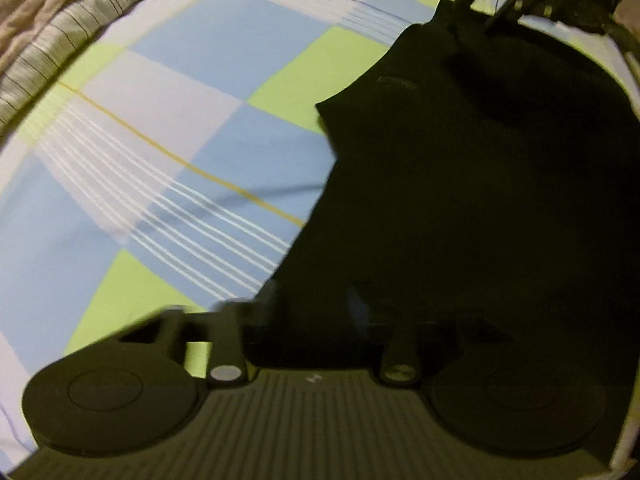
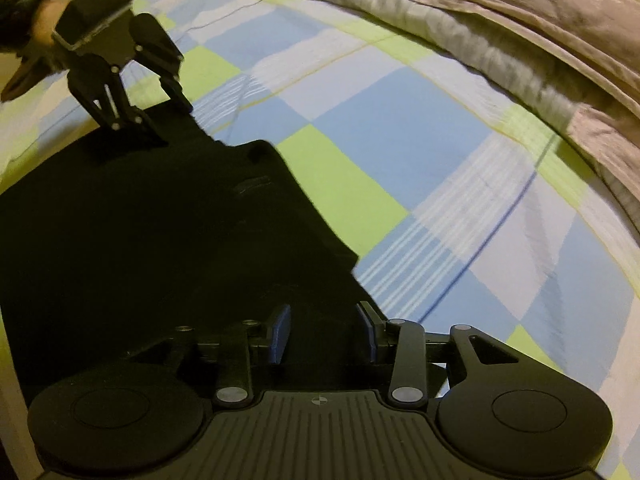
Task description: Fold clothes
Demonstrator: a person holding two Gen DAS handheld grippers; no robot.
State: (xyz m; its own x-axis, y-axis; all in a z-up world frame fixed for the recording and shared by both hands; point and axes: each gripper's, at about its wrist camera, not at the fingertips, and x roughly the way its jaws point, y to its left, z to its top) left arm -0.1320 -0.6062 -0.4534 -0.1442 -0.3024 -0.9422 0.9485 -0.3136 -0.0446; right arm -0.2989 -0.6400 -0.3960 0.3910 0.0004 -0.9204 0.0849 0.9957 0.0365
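- The right gripper (image 2: 324, 332) stands half open; its blue pads (image 2: 280, 334) are on both sides of the near edge of the black garment (image 2: 140, 232) and do not press it, so I judge it holds nothing.
- The left gripper (image 2: 150, 136) is closed. In the right wrist view its fingertips come down on the far edge of the same garment; if cloth is really pinched there, I cannot tell, because everything is black.
- The garment lies flat on the bed, on a checked sheet (image 2: 400, 128) of blue, green and white. Its long axis runs from one gripper to the other.
- For the coming move, the cloth is directly under the right gripper, which I think must close first.
- A striped blanket (image 2: 460, 36) is at the far side of the bed, well apart.
- No container is in view.
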